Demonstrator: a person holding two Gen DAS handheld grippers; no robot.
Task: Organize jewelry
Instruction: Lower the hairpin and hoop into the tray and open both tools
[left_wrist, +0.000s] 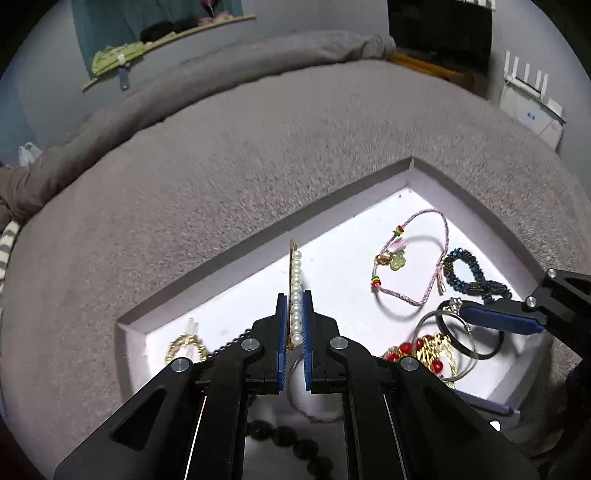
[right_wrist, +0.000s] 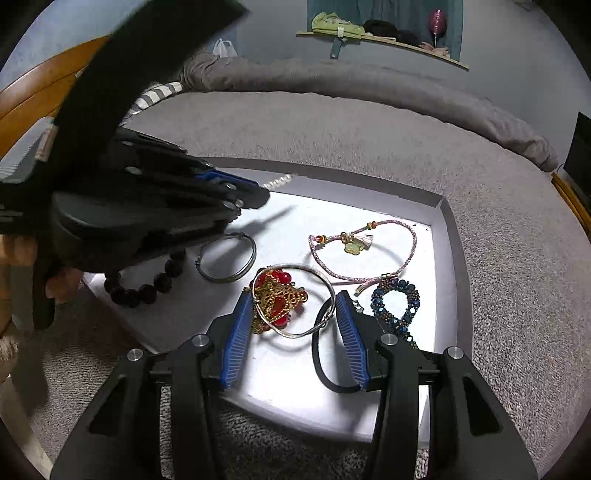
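- Two grippers over one white tray (left_wrist: 380, 177) on the grey bed (left_wrist: 258, 155); all places below given rel. to that tray.
- Left gripper (left_wrist: 294, 306): fingers clenched on the pearl hair clip (left_wrist: 295, 280), pinched edge-on, its long end sticking out past the tips, above the tray's left half, near the left wall.
- Right gripper (right_wrist: 293, 314): fingers part-open, standing either side of the silver bangle (right_wrist: 295, 299) and the red-and-gold bead piece (right_wrist: 277, 295) at tray centre; I see no pad pressing, so grasping nothing as far as I can tell.
- Step in hand, my guess: place the clip in a free spot. Best bet is the bare strip along the tray's left/far wall, away from the pink cord bracelet (left_wrist: 410, 258).
- Do it well: keep the clip level w/ the tray floor, lower till it's nearly touching, then release; don't drop from height or it bounces.
- Watch the gold chain (left_wrist: 186, 345) near the tray's left corner, so the clip doesn't land on it.
- Right side: if picking the bangle, centre on its rim only; the red beads sit tangled under it and may lift along.
- Dark bead bracelet (right_wrist: 147, 288) and blue bead bracelet (right_wrist: 399, 299) lie at opposite tray edges; leave them.
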